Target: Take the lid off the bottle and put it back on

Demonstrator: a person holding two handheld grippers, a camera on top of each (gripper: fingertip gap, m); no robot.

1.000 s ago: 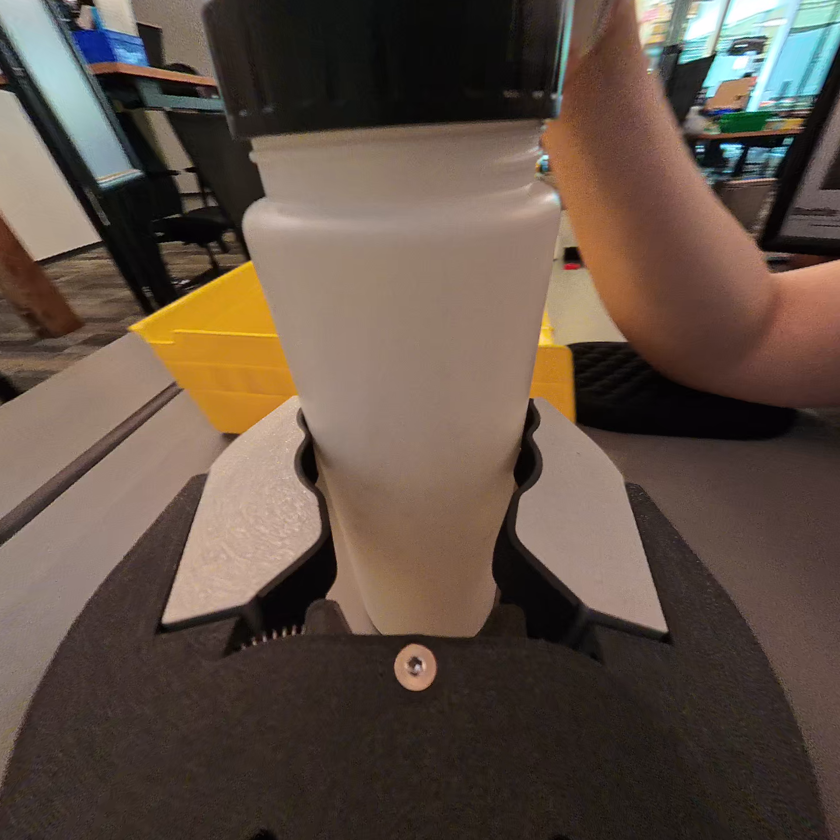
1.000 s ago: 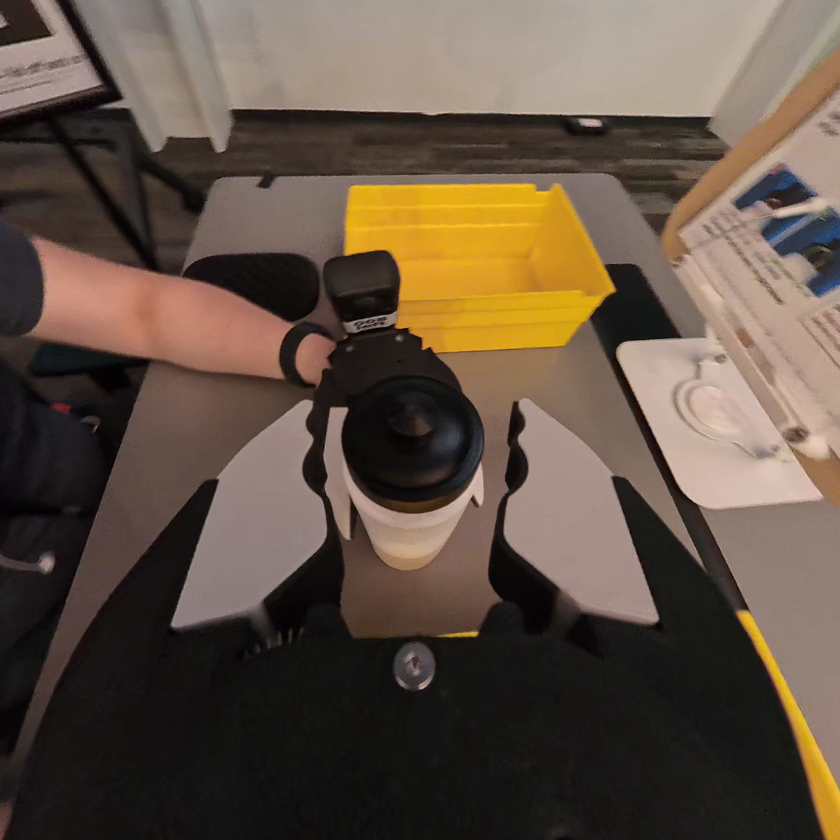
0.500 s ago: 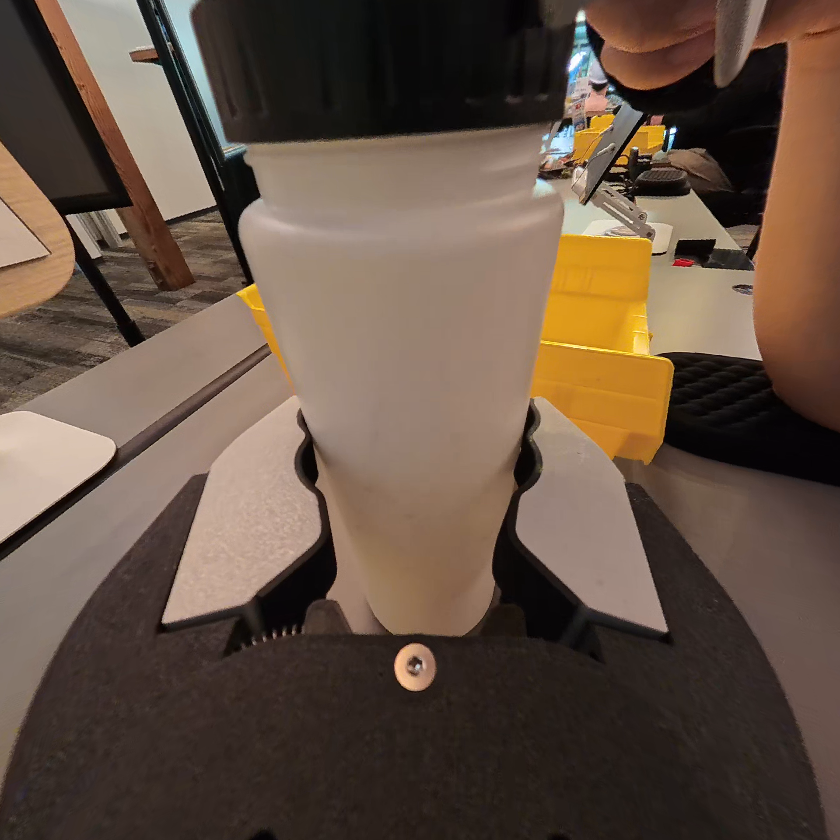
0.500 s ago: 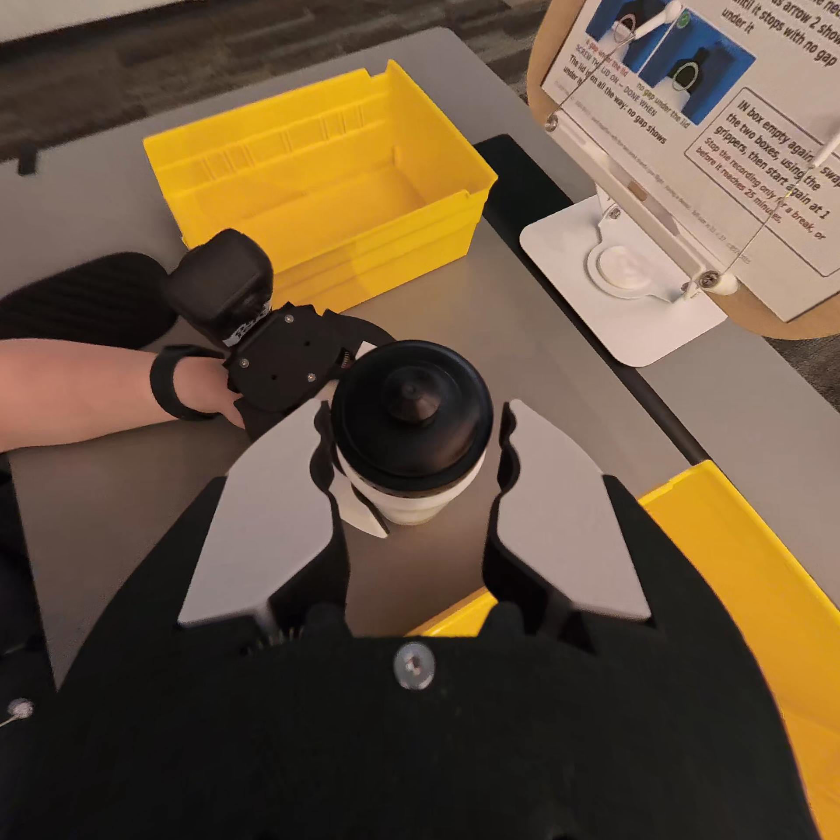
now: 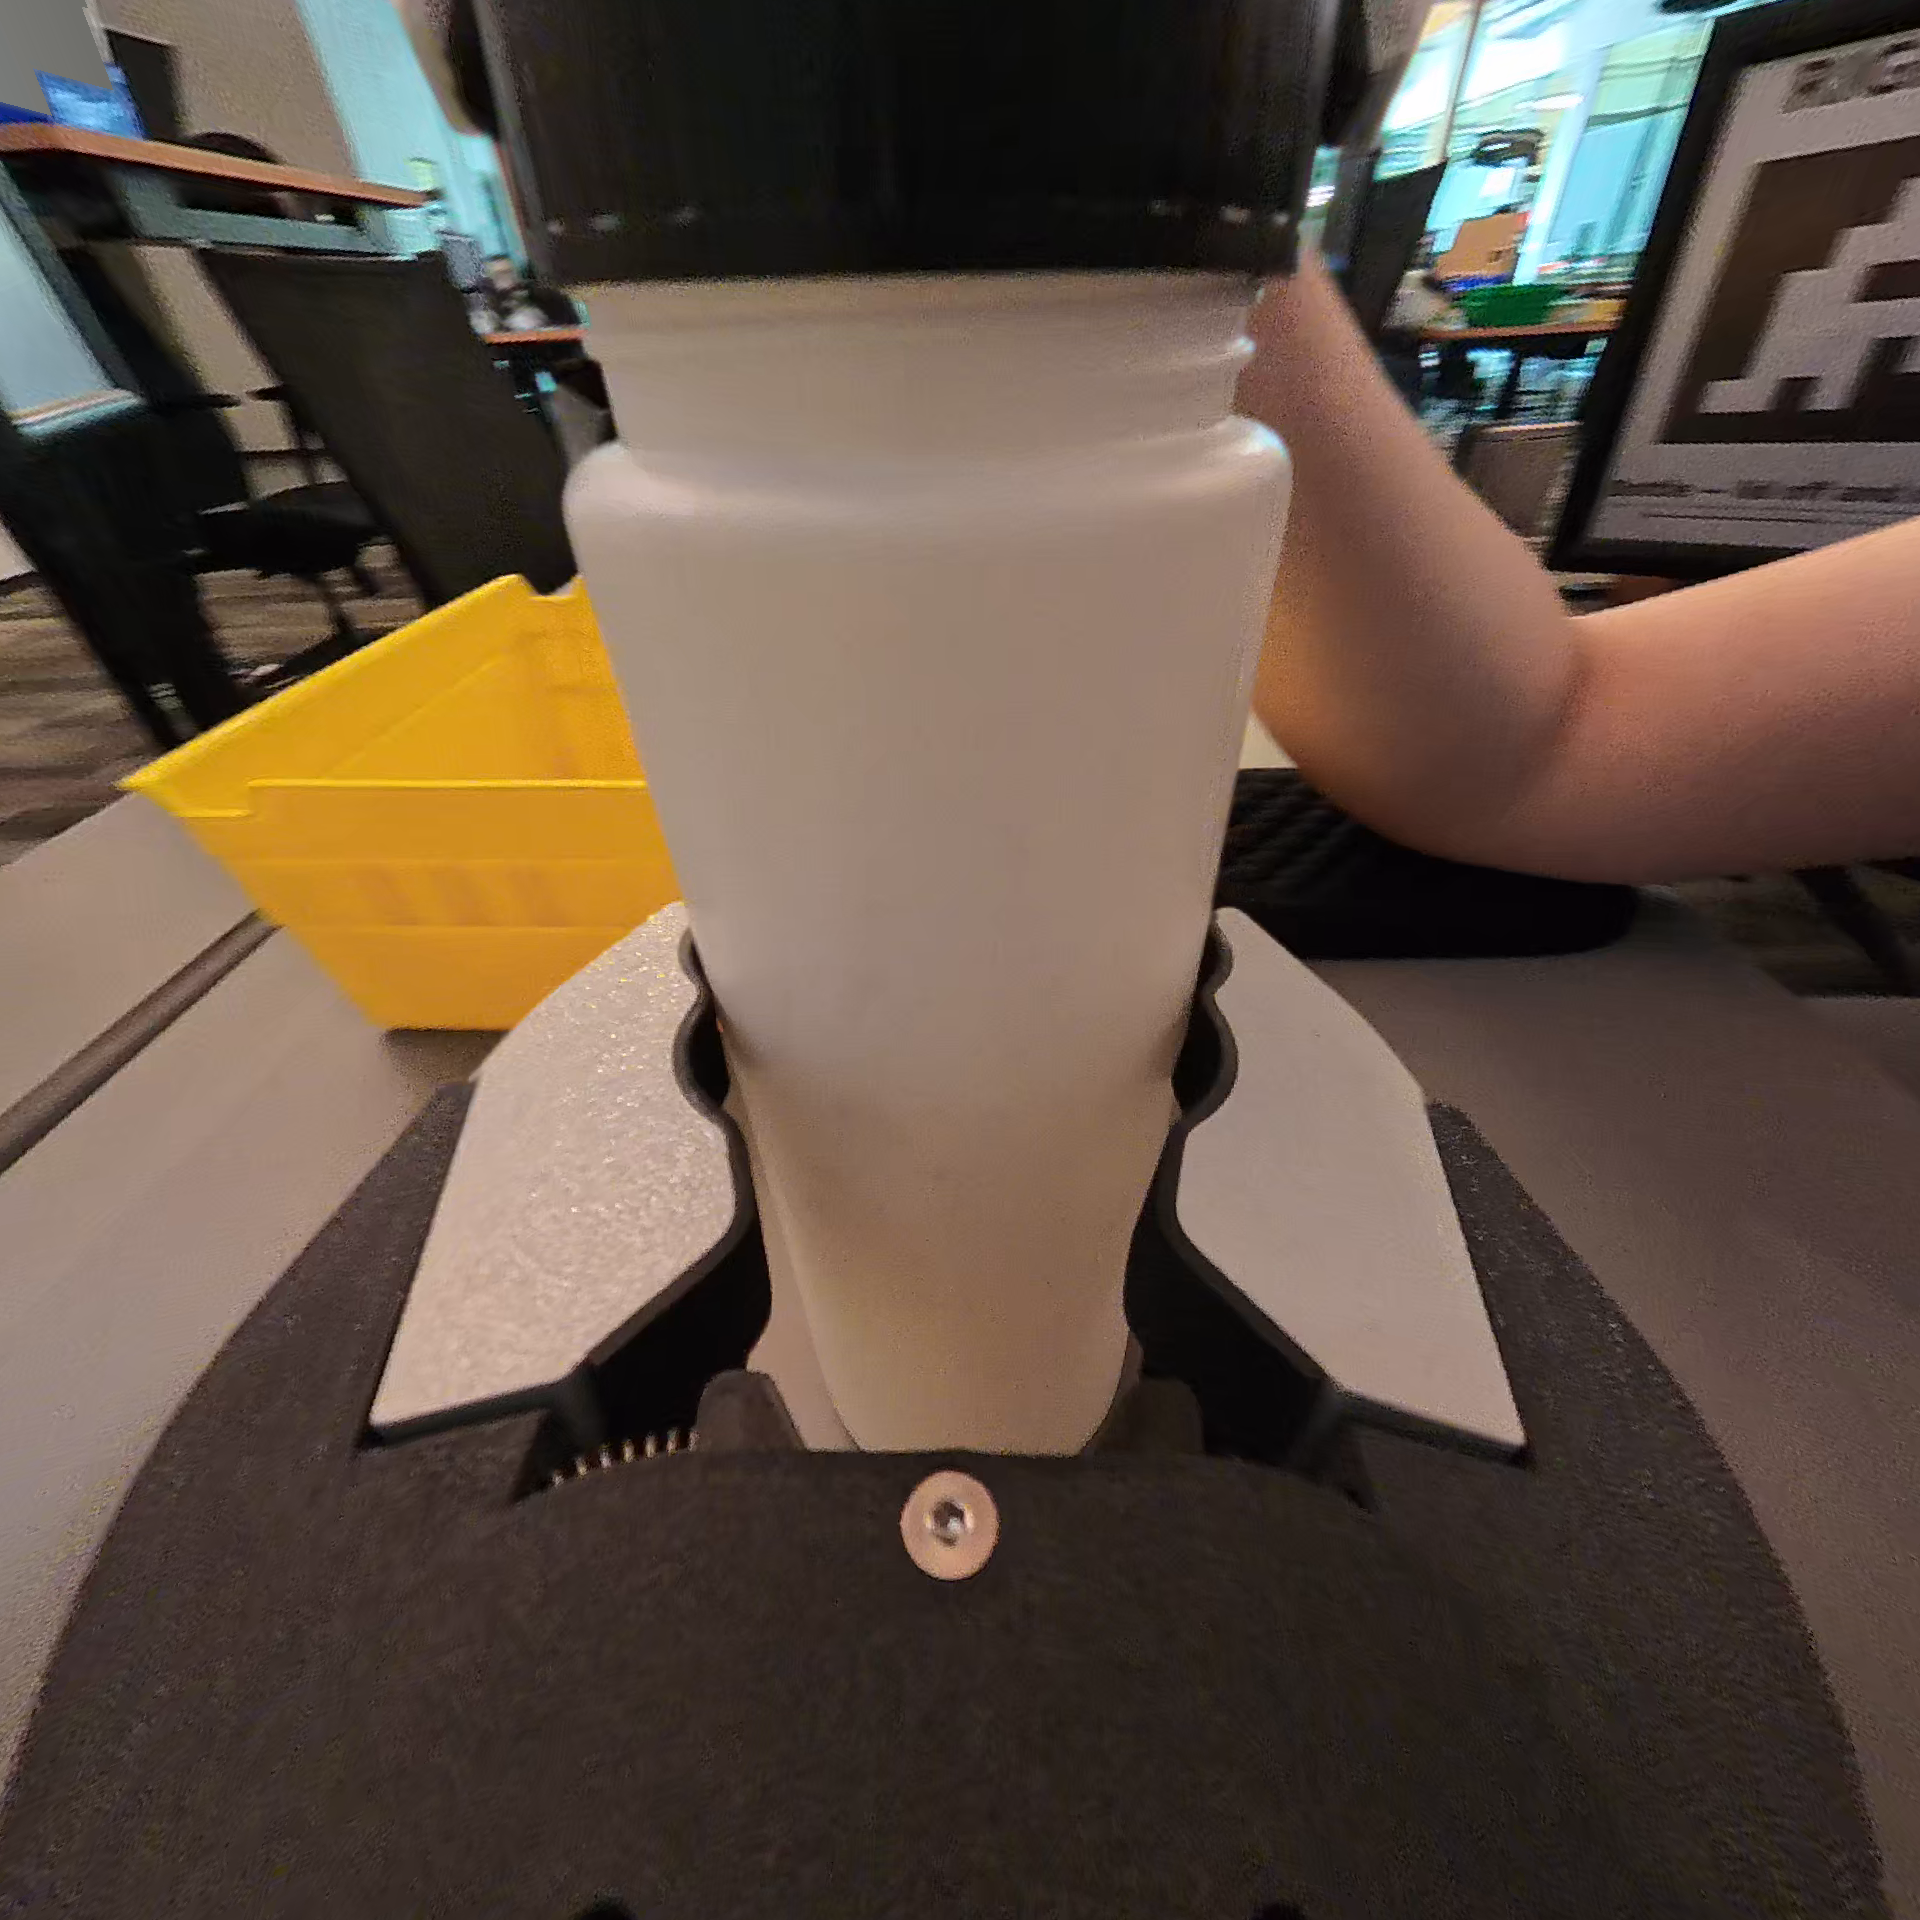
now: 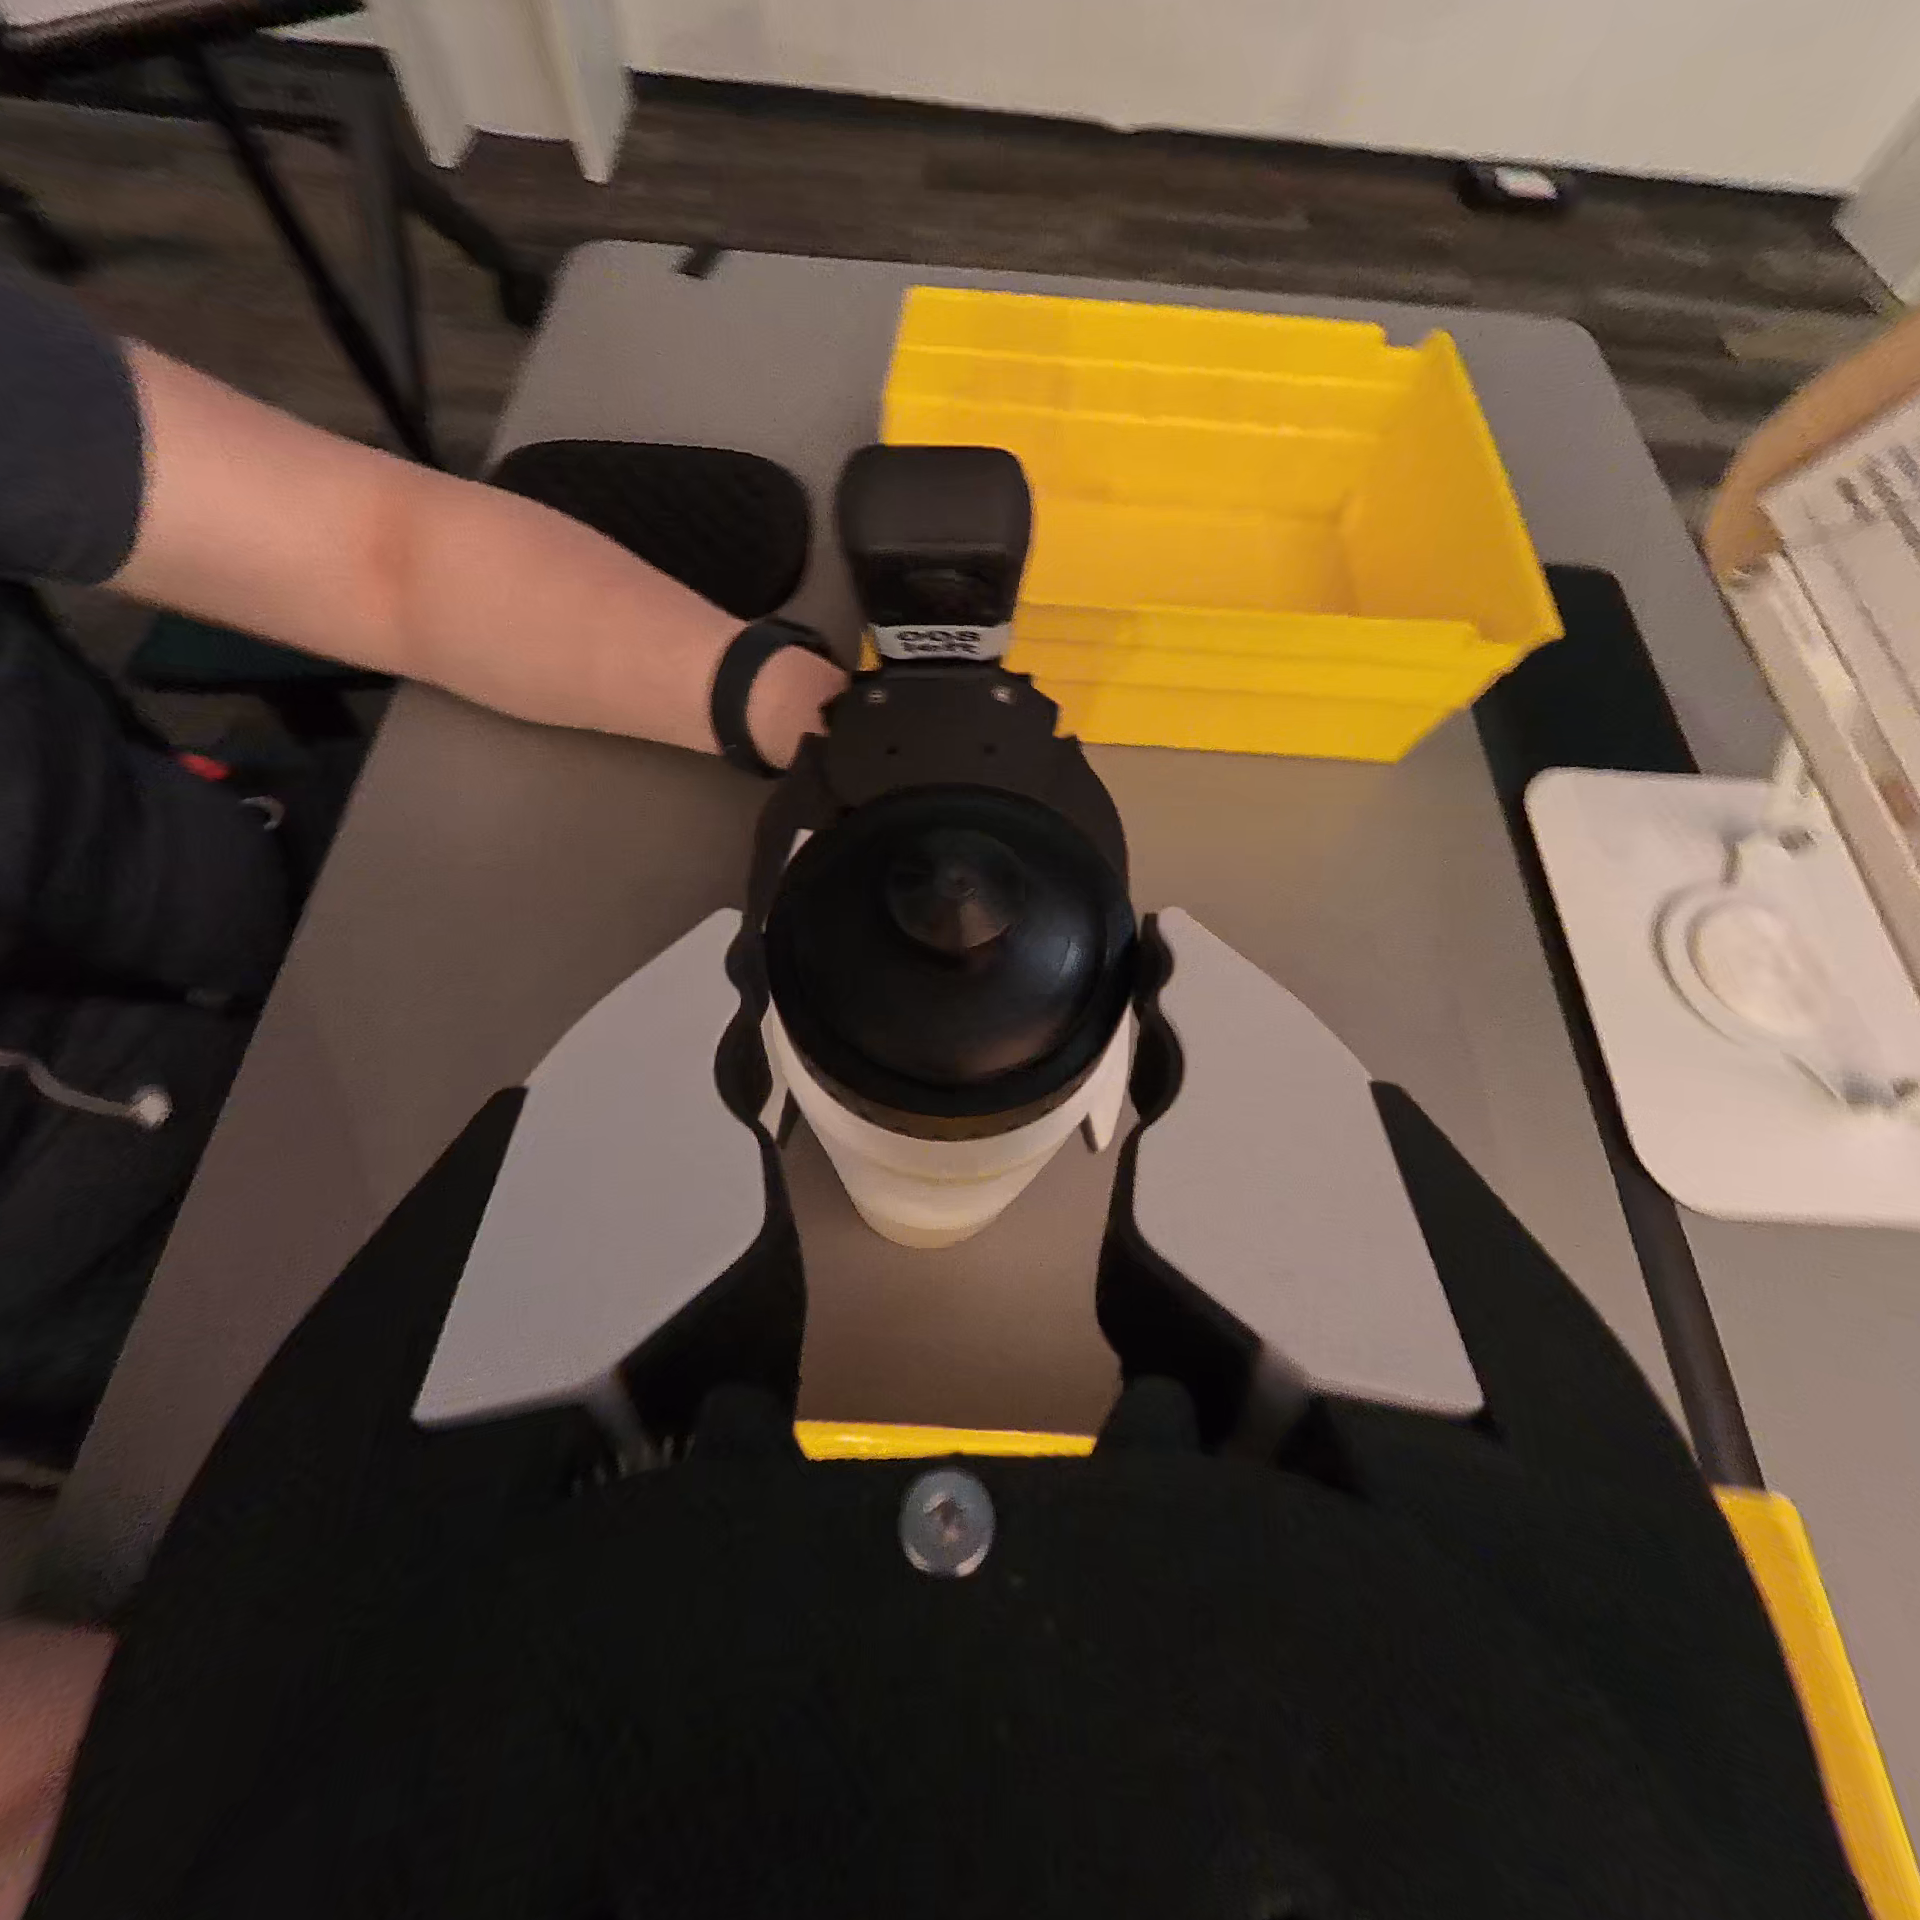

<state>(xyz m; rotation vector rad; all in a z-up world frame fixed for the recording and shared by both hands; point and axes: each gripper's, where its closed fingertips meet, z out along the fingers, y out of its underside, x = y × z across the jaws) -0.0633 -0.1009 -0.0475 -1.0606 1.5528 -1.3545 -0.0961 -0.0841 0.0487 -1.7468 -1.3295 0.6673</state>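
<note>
A white plastic bottle [image 5: 935, 779] stands upright on the grey table [image 5: 1558, 1091] with its black screw lid [image 5: 914, 135] on top. My left gripper [image 5: 951, 997] is shut on the bottle's lower body. In the right wrist view, looking down, my right gripper [image 6: 948, 987] has its jaws closed against both sides of the lid [image 6: 951, 935], with the bottle [image 6: 935, 1174] showing below. The left gripper's camera [image 6: 935, 540] shows behind the bottle.
A yellow bin [image 6: 1195, 540] sits behind the bottle and also shows in the left wrist view [image 5: 416, 831]. A second yellow bin's rim [image 6: 1808, 1714] is at the near right. A white stand base [image 6: 1714, 987], a black pad [image 6: 665, 530] and the person's forearm [image 5: 1558, 707] are nearby.
My right gripper's jaws stood open around the lid and have now closed on it. Both views swung round and back between frames. The left gripper's grip on the bottle is unchanged.
</note>
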